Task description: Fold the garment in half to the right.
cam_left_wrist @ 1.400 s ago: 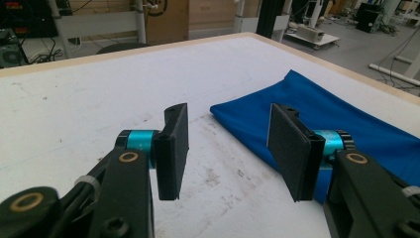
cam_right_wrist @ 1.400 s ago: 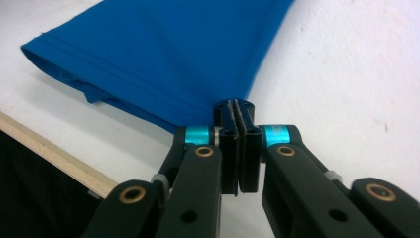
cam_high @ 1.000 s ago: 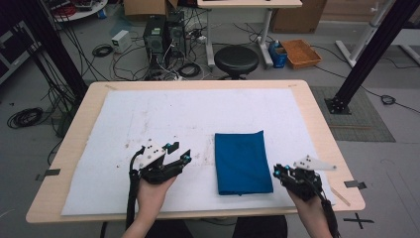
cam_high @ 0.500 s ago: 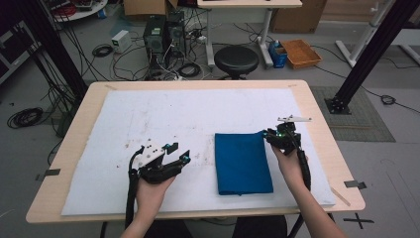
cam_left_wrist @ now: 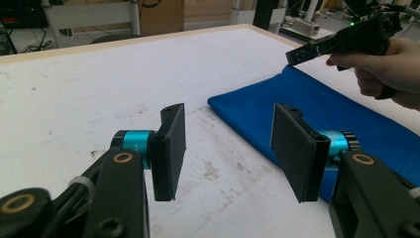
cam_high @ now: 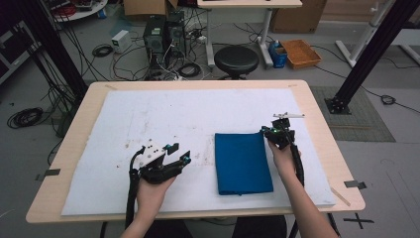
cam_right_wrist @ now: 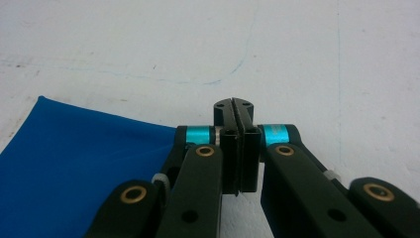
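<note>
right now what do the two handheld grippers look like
Both the left gripper and the right gripper are black, with cyan collars behind flat black fingers and brass-coloured pivot rings. A thick black cable trails from each. The left carries a grey three-cornered plate; the right shows a green light.

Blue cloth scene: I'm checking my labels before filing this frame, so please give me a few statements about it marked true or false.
1. The blue cloth lies folded flat on the white mat. True.
2. The right gripper has its jaws wide open. False: they are closed together, having just been closing, and nothing shows between them.
3. The right gripper is at the cloth's far right corner. True.
4. The left gripper clamps the cloth. False: its jaws stand open over bare mat, with the cloth beside them.
5. A red cup stands on the cloth. False: nothing lies on it.
</note>
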`<action>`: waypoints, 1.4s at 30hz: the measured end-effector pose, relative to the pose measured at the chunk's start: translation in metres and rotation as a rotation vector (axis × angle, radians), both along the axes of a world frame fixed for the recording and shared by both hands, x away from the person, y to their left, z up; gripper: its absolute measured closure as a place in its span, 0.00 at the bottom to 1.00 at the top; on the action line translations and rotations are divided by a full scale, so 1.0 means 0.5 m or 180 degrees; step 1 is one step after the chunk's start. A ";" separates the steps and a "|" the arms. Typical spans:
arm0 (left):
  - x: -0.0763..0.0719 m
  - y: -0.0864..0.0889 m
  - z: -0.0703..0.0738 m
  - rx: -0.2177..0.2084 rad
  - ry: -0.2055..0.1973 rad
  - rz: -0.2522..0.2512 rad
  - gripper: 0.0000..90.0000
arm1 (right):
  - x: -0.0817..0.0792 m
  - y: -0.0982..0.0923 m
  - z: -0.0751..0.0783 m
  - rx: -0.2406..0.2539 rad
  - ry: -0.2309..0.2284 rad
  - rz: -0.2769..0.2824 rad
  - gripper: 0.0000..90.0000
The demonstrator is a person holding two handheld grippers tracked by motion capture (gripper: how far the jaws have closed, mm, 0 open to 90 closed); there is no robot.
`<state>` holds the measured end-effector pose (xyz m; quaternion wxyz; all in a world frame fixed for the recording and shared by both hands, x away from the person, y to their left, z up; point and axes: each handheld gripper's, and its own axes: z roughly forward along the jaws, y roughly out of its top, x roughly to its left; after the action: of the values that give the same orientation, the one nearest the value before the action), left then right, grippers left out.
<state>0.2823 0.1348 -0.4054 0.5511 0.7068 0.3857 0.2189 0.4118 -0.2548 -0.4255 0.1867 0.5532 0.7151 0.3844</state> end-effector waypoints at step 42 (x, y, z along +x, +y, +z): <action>0.000 0.005 -0.003 0.0010 0.0029 -0.0004 0.53 | 0.050 0.067 0.005 -0.0174 0.0176 0.0735 1.00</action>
<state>0.2822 0.1371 -0.4069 0.5484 0.7088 0.3875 0.2159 0.4368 -0.2215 -0.4230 0.1364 0.4723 0.7891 0.3683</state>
